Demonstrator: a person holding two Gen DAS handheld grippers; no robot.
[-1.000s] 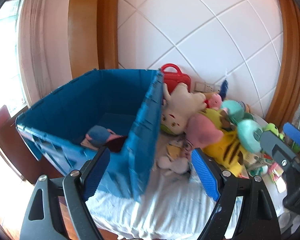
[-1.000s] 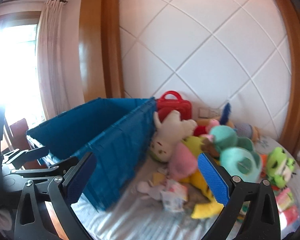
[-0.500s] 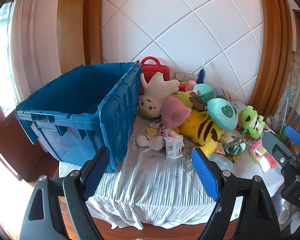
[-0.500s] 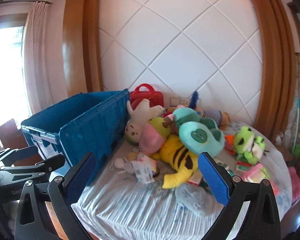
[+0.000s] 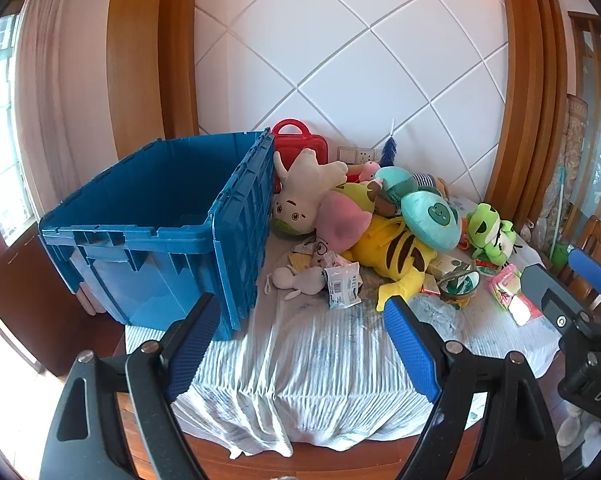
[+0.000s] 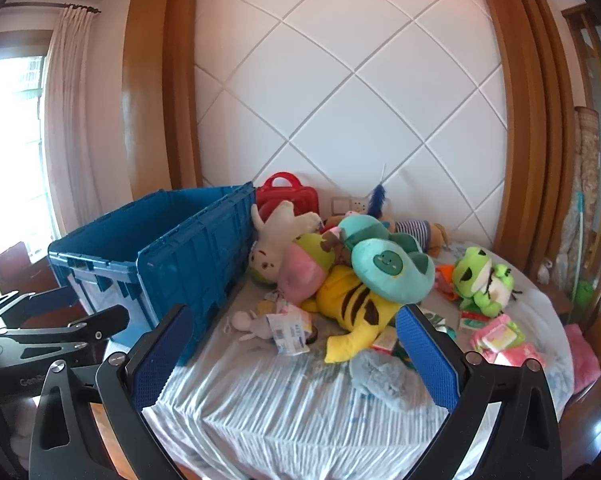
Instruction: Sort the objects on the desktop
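Note:
A big blue crate (image 5: 168,236) (image 6: 168,264) stands on the left of a table under a white cloth (image 5: 320,356) (image 6: 284,392). Right of it lies a heap of plush toys: a white one (image 5: 304,196), a pink one (image 5: 342,226), a yellow striped one (image 5: 400,256) (image 6: 356,308), a teal one (image 5: 430,220) (image 6: 392,268) and a green frog (image 5: 492,234) (image 6: 482,280). My left gripper (image 5: 296,344) is open and empty, back from the table's near edge. My right gripper (image 6: 288,356) is open and empty too, also short of the toys.
A red toy case (image 5: 300,144) leans on the wall behind the heap. Small packets (image 5: 342,284), a pale small plush (image 5: 300,280), a grey fluffy piece (image 6: 384,376) and pink packs (image 6: 500,336) lie on the cloth. Wooden chairs (image 5: 596,240) stand at the right.
Both grippers have drawn back from the crate and toys, so the whole table and its near edge have come into view. Both stay open and empty.

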